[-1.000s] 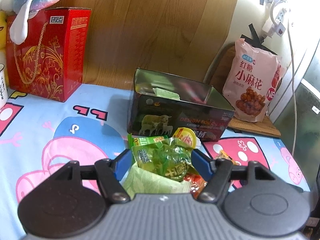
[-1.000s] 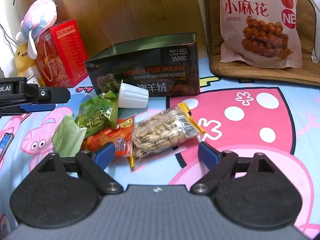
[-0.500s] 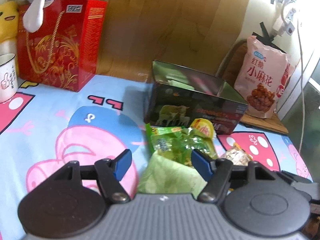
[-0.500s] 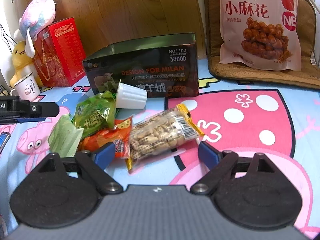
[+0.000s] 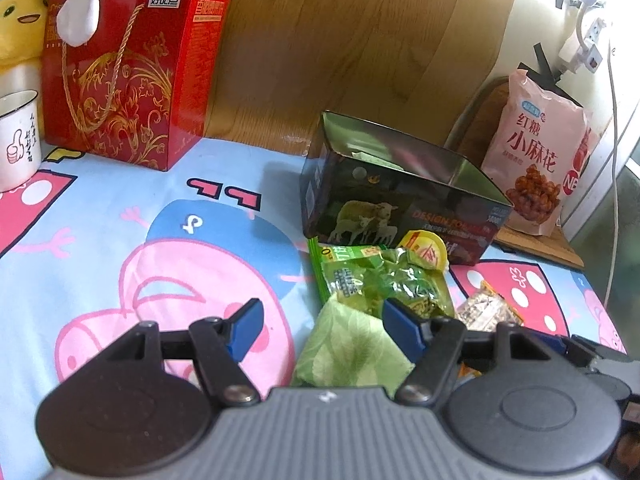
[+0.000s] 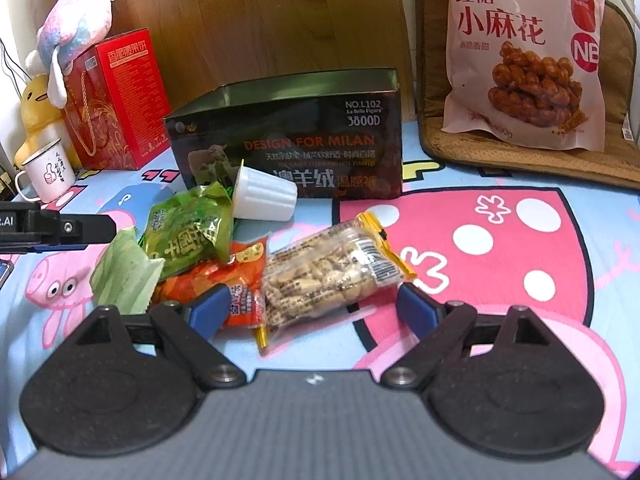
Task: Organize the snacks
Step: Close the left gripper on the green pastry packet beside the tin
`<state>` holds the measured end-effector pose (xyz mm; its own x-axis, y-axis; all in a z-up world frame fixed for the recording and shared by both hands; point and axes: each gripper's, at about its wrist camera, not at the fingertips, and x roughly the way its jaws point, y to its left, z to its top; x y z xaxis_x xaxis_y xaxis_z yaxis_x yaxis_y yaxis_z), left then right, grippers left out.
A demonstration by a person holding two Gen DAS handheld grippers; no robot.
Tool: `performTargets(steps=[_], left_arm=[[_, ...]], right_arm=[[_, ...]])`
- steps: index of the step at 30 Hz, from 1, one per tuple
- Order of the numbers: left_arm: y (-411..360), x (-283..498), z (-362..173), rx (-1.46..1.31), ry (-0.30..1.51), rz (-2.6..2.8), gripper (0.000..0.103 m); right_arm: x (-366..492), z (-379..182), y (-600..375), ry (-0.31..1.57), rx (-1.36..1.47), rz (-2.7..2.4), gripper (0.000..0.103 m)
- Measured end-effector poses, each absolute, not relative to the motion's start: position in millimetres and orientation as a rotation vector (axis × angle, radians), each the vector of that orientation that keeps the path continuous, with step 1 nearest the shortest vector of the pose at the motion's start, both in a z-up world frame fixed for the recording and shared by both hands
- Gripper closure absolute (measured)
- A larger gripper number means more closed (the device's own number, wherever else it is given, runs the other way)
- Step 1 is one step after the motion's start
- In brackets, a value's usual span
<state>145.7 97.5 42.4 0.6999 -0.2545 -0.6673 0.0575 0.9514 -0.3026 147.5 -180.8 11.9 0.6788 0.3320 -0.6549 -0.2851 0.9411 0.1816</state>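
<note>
While both grippers' fingers gape, holding nothing: open dark rectangular tin box (image 5: 404, 204) holds pale green packet (image 5: 366, 156). Clear peanut packet (image 6: 332, 276) lies between right gripper (image 6: 314, 308) fingers; light green packet (image 5: 352, 350) between left gripper (image 5: 322, 320) fingers.

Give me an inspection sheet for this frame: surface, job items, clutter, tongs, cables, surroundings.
Surface: cartoon pig cloth, flat.
Job's things: open dark tin; in front of it green packet, orange packet, peanut packet, white jelly cup on its side, pale green pouch.
Clutter: red gift box, mug, plush toys, pink snack bag.
Tongs: left tongs and right tongs open, holding nothing.
Cables: white cord from wall plug.
Surroundings: wood panel.
</note>
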Motion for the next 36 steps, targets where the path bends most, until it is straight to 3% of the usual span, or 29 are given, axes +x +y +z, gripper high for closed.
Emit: performTargets(steps=[12, 18, 27, 36], left_arm=[[103.6, 147.4, 36.9, -0.283, 0.780, -0.176, 0.036], [116.4, 146.9, 34.6, -0.320, 0.781, -0.186, 0.030], [127.3, 153.7, 14.2, -0.398, 0.821, -0.261, 0.027], [134.2, 158.2, 13.7, -0.418, 0.801, -0.279, 0.026]], right_arm=[[149.1, 12.1, -177.1, 0.746, 0.059, 0.344, 0.011], [138.5, 12.3, -190.1, 0.698, 0.210, 0.518, 0.012], [129.4, 12.1, -159.6, 0.712, 0.134, 0.665, 0.030], [117.3, 25.3, -175.0, 0.589, 0.111, 0.571, 0.030]])
